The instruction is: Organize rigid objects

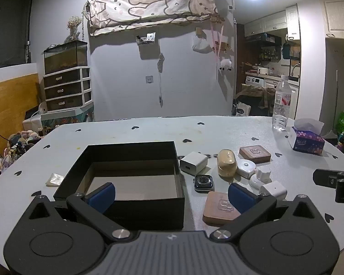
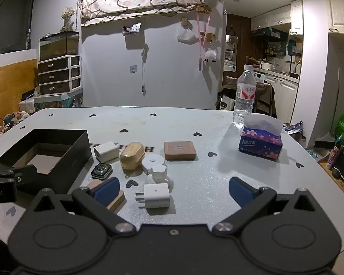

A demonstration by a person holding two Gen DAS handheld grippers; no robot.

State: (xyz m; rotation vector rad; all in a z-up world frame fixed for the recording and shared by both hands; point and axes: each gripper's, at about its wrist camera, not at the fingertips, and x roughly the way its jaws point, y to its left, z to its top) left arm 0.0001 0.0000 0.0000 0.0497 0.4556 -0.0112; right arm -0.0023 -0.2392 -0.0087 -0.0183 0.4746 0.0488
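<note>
Right wrist view shows the cluster of small rigid objects waiting on the pale, heart-printed counter (image 2: 195,123): a white cube wall plug with two prongs (image 2: 154,195) lies nearest, just ahead of the right tongs (image 2: 174,189), whose blue-padded jaws stand fully wide with nothing between them. Behind the plug sit a white knobbed cap on a round base (image 2: 159,176), a white round puck (image 2: 152,162), a gold oval earbud-style case (image 2: 132,155), a white square charger block (image 2: 106,151), a dark-faced strapless smartwatch body (image 2: 101,171) and a square wooden pad (image 2: 179,150); a second wooden pad (image 2: 113,200) is partly hidden behind the left pad of the tongs.

Left wrist view shows the open black rectangular box with a bare cardboard floor (image 1: 135,178), just left of the cluster and apparently empty. The left tongs (image 1: 171,196) hang over its near wall, also spread wide and empty.

Nothing seems sorted yet, so the first pick is the step in hand. The pronged plug looks easiest: bring the right tongs down square across its flat sides, not the prongs, and close gently, since smooth plastic may slip. Lift clear of the knobbed cap touching behind it, then lower it into a box corner rather than dropping it.

A clear water bottle (image 2: 245,96) and a purple floral tissue box (image 2: 260,142) stand well apart at the far right.
</note>
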